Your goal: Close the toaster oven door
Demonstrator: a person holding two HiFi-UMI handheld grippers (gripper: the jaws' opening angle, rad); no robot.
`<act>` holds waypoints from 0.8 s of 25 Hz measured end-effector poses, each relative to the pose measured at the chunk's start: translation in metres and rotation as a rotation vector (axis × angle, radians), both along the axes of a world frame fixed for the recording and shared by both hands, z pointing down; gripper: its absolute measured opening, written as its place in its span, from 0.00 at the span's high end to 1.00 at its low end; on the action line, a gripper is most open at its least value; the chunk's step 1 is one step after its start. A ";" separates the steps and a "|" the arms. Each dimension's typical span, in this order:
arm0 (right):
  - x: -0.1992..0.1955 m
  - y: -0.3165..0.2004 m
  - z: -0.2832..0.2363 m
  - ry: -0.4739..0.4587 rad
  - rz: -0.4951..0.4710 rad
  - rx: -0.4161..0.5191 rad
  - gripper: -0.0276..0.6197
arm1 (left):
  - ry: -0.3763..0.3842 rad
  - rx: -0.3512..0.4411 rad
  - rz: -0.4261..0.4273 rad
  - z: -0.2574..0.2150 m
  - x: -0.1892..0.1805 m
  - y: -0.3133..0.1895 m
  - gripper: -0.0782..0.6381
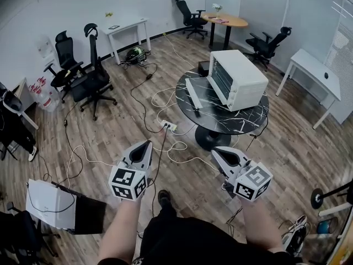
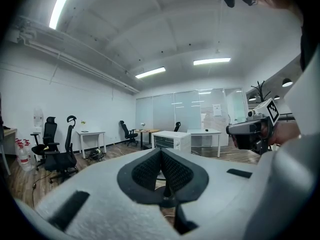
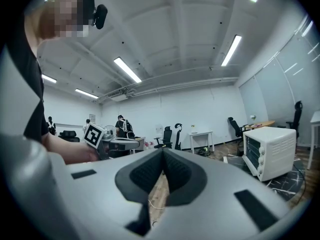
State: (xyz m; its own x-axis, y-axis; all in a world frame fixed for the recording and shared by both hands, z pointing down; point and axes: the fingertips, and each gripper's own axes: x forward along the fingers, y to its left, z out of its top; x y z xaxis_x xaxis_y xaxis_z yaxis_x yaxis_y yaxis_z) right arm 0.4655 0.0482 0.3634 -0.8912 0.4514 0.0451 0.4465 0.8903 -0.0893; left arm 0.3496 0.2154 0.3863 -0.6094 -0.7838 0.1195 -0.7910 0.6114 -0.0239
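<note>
Well beyond both jaws, toaster oven (image 1: 236,79)

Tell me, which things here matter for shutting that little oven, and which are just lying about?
For the job:
- toaster oven
- its open door
- left gripper and right gripper, both shut and empty

Just lying about:
- round black table under the oven
- office chairs
- power strip on the floor
- white desk
- round wooden table
</note>
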 end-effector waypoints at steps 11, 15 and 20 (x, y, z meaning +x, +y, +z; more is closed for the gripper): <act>-0.097 0.013 0.021 0.072 -0.007 0.055 0.95 | 0.052 0.040 0.009 0.020 -0.095 0.014 0.89; -0.154 0.018 0.014 0.062 0.016 0.071 0.95 | 0.057 0.051 0.024 0.021 -0.153 0.023 0.89; -0.218 0.025 0.007 0.057 0.061 0.104 0.95 | 0.053 0.067 0.050 0.015 -0.217 0.031 0.89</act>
State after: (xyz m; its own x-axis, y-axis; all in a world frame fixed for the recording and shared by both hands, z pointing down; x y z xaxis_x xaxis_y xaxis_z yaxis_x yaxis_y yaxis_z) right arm 0.2475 0.0730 0.3700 -0.9113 0.3871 0.1404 0.3883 0.9213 -0.0193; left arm 0.1322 0.2468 0.4016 -0.5632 -0.8206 0.0970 -0.8198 0.5696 0.0589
